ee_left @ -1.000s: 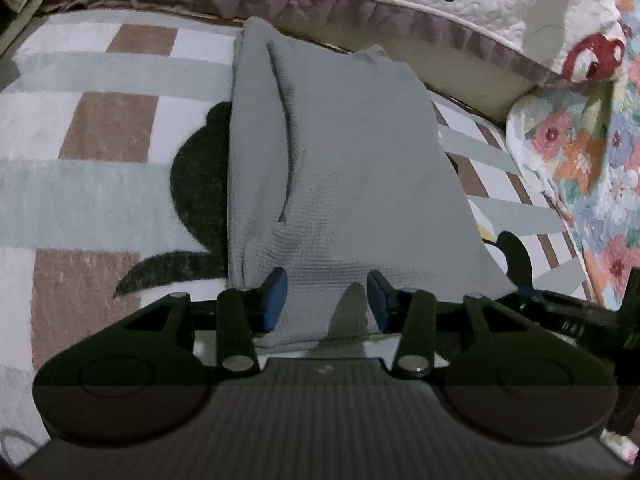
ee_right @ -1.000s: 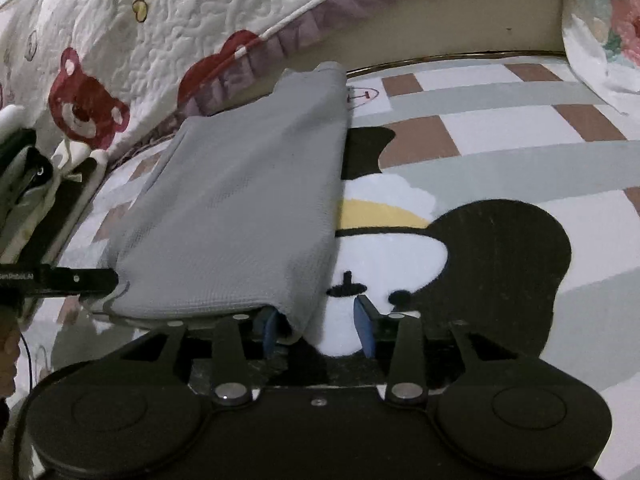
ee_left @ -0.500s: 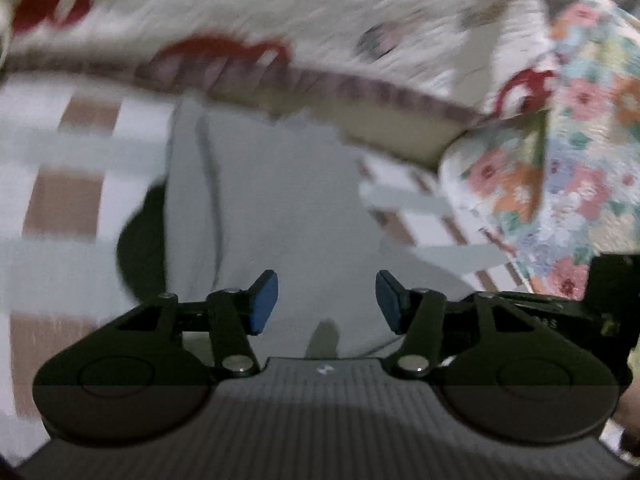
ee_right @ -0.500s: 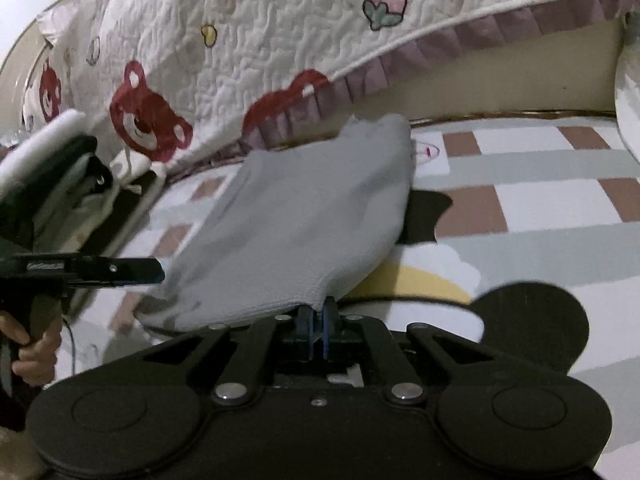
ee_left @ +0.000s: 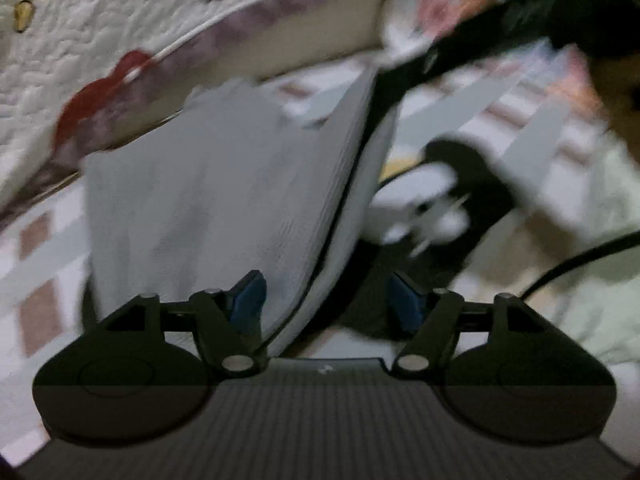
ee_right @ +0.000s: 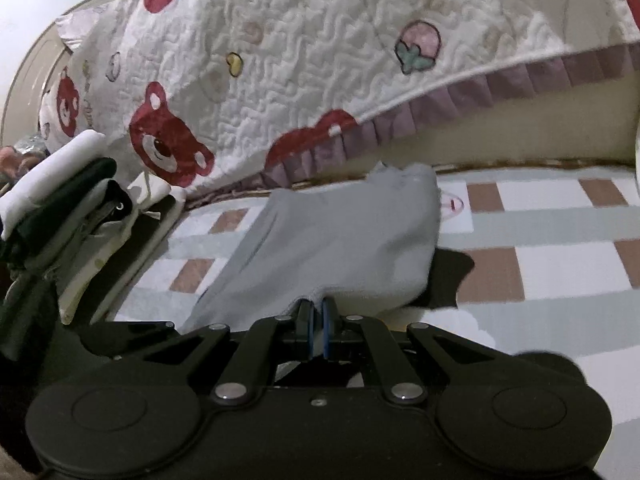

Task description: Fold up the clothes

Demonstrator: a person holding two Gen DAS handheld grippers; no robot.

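My right gripper has its fingers pressed together on the near edge of the grey garment, and this edge is lifted off the rug. The rest of the garment slopes down to the checked rug, with its far end near the foot of the bear quilt. At the left in the right wrist view I see a stack of folded clothes.

My left gripper has its fingers wide apart and holds nothing. In this blurred view the grey garment lies in front of the left finger, and its right edge rises up to the dark shape of the other gripper at the top
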